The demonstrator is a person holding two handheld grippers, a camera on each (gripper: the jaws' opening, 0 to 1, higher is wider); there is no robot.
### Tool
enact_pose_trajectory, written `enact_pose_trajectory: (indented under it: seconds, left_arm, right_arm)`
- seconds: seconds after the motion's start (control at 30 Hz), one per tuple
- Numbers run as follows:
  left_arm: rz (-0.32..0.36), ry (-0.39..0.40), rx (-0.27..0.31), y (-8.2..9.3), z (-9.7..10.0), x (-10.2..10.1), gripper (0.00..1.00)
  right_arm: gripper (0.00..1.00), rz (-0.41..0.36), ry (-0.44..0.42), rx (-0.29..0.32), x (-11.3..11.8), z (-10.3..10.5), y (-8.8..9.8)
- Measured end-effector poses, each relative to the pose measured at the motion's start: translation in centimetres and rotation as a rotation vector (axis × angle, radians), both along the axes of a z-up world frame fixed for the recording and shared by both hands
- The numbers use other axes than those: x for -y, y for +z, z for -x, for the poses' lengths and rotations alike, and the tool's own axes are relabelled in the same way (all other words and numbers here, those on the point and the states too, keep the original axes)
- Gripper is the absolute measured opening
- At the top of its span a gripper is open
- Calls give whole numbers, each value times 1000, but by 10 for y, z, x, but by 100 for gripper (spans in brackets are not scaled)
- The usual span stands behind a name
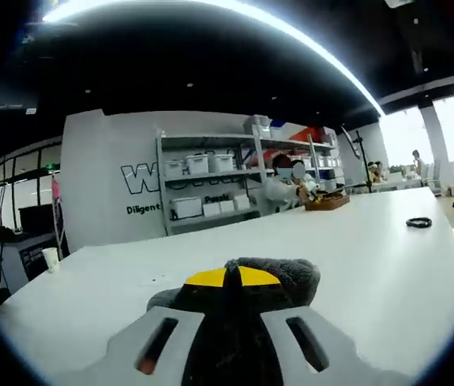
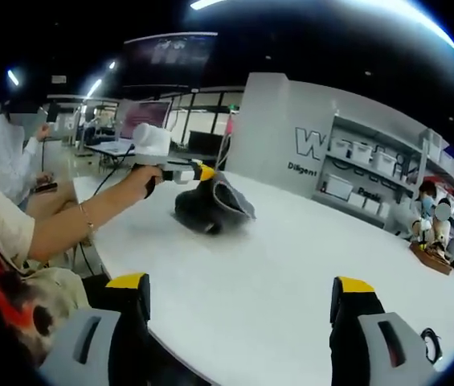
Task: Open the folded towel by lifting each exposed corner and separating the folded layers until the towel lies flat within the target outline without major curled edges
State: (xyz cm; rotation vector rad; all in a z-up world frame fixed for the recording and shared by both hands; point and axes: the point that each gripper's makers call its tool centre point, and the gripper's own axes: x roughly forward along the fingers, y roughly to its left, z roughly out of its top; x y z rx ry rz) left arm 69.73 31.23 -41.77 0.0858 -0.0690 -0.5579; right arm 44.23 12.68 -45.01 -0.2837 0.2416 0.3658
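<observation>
Left gripper view first: the left gripper (image 1: 233,277) has its 2 grey, yellow-tipped jaws pressed together on a fold of the dark grey fluffy towel (image 1: 287,277), and the cloth bulges up just behind the tips. That towel sits on the wide white table (image 1: 355,257), near its close edge. Well beyond the towel, toward the far right of the tabletop, lies a small black ring-shaped object (image 1: 419,222), and further back a brown wooden tray (image 1: 328,203) stands beside a seated person. Behind the table, grey metal shelves (image 1: 210,185) carry white storage boxes against a white wall with dark lettering.

Right gripper view now: the right gripper (image 2: 239,293) hangs with its 2 yellow-tipped jaws spread wide apart, holding nothing, over the near part of the white table. Ahead of it the towel is bunched in a dark heap with one edge lifted. A person's hand (image 2: 148,181) holds the left gripper, whose yellow tip meets the top of that heap. Left of the towel, the person's bare forearm (image 2: 78,221) stretches across the table edge.
</observation>
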Motion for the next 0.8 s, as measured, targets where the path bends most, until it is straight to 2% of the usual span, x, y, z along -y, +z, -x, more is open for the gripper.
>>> enact_pose_trajectory:
  seconds: [0.13,0.4,0.7,0.8]
  left_arm:
    - [48,59,5,6,-5,-23,2]
    - [96,127,-2,5,-9,-61,2]
    - [93,187,-7,2,-13,-93,2]
    - [67,204,-22,-4,-13,-103,2]
  right_arm:
    - [93,-2,-3,0,1,0,0]
    - [93,4,-6,-8,1,-1,-2]
    - [93,13,-4,-16,0,-2,-5]
    - [93,14,-5,-21,0,-3,-6]
